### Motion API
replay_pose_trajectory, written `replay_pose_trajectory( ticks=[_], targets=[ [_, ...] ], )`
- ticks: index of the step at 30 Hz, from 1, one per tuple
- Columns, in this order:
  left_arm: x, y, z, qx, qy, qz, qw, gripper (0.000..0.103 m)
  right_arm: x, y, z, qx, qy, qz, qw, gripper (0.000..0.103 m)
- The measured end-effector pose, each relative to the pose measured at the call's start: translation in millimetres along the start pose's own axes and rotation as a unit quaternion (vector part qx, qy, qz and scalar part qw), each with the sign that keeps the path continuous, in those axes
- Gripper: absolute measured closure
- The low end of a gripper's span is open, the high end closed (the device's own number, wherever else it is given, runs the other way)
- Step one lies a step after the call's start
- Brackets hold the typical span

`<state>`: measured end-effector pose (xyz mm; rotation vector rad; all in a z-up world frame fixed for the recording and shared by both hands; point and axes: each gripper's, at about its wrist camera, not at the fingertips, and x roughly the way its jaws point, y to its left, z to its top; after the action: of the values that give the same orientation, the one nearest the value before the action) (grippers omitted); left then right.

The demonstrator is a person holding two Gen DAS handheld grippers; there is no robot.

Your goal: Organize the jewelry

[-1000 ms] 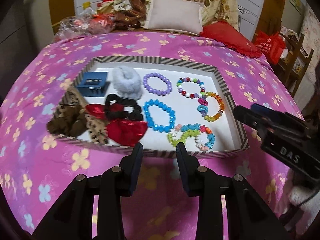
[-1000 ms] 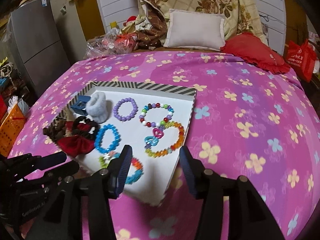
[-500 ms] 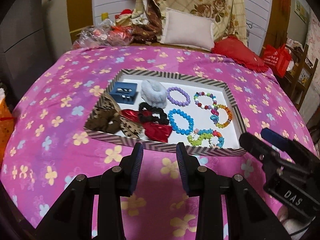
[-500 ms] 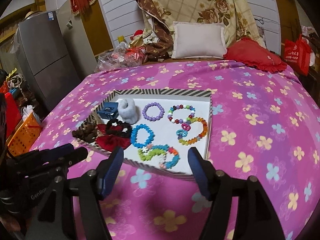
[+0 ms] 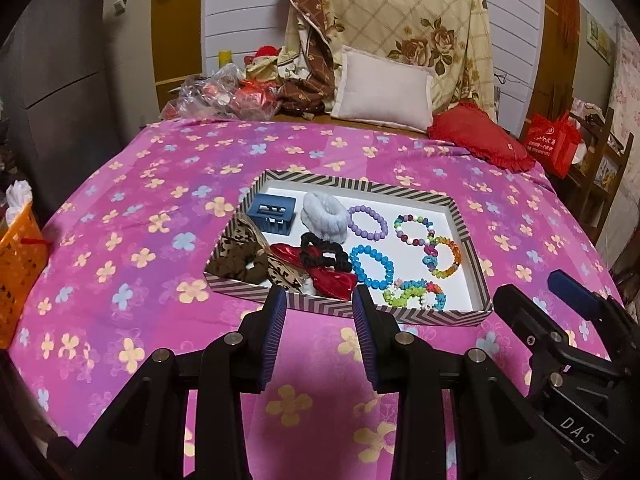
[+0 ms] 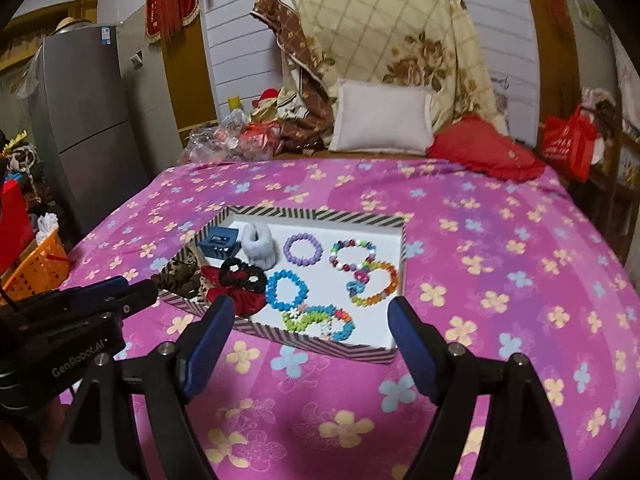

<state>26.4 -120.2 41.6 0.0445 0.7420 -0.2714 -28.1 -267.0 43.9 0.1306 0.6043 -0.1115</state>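
While both grippers hover over the bedspread, left part open, right wide, both empty, the tray lies at 12 o'clock.

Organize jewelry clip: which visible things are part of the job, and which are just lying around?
Part of the job: striped tray; purple bead bracelet; blue bead bracelet; rainbow bead bracelet; black scrunchie; red bow.

Lying about: white pillow; red cushion; orange basket; red bag.
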Motion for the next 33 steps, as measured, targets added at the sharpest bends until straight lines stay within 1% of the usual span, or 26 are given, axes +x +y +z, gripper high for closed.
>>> replay_pose_trajectory(
  ticks=[2, 4, 9, 12, 21, 33],
  targets=[
    [-2.5, 2.1, 0.3, -0.003, -0.003, 0.002, 1.0000, 0.066, -3.6, 2.1, 0.4, -0.001, -0.004, -0.007, 1.000, 0.020],
    [-4.6, 3.5, 0.1, -0.005, -0.005, 0.004, 1.0000, 0.066, -6.3, 3.0, -0.1, 0.001, -0.005, -0.005, 1.000, 0.020],
    [-10.7, 7.6, -0.4, -0.010, -0.012, 0.009, 0.9998, 0.066, -8.1, 6.5, -3.8, 0.003, 0.004, -0.026, 1.000, 0.020],
    [-13.7, 8.4, -0.9, -0.009, -0.016, 0.012, 0.9998, 0.066, -8.7, 7.4, -5.4, 0.008, 0.009, -0.019, 1.000, 0.020],
    [-14.7, 10.7, -3.7, -0.010, -0.014, 0.017, 0.9997, 0.066, -12.1, 12.1, -6.2, 0.012, 0.006, -0.020, 1.000, 0.020],
    [-11.0, 13.0, -4.7, -0.007, -0.015, 0.024, 0.9996, 0.066, -10.1, 13.1, -6.3, 0.015, 0.008, -0.035, 0.999, 0.020]
  ],
)
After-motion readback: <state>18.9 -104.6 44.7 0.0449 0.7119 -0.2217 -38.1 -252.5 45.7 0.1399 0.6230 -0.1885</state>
